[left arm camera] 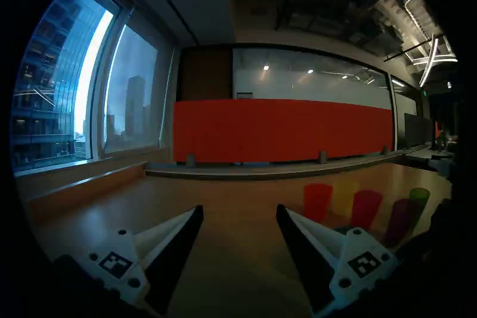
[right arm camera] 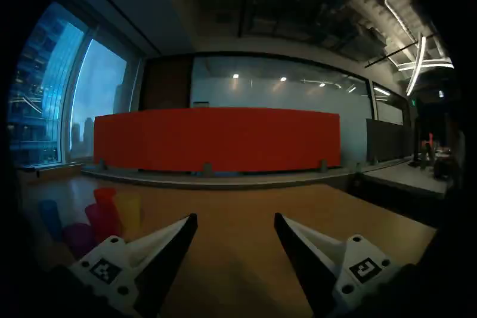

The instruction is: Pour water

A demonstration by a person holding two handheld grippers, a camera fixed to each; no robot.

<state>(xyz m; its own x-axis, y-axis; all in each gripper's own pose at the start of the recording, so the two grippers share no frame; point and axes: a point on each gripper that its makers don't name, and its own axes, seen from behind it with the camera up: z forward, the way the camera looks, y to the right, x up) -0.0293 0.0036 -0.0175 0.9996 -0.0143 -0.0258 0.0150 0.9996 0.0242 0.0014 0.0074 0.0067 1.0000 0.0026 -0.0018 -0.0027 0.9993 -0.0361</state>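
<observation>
Here, both the left gripper (left arm camera: 239,209) and right gripper (right arm camera: 235,218) hold their wedge-shaped white fingers (left arm camera: 161,240) apart and empty above a smooth wooden table (left arm camera: 238,261) bearing translucent tapered cups (left arm camera: 365,207)

1. Table (left arm camera: 238,258): warm orange-brown wood.
2. Partition panel (left arm camera: 280,130): plain bright red.
3. Translucent cups, one colour each: red cup (left arm camera: 317,200), yellow cup (left arm camera: 344,197), pink cup (left arm camera: 365,209), purple cup (left arm camera: 400,221), green cup (left arm camera: 419,198), blue cup (right arm camera: 50,218).
4. Left gripper (left arm camera: 239,207) and right gripper (right arm camera: 235,216): white fingers with black inner faces, each bearing a black-and-white square marker pattern.
5. Window (left arm camera: 59,91): blue daylight tint.
</observation>
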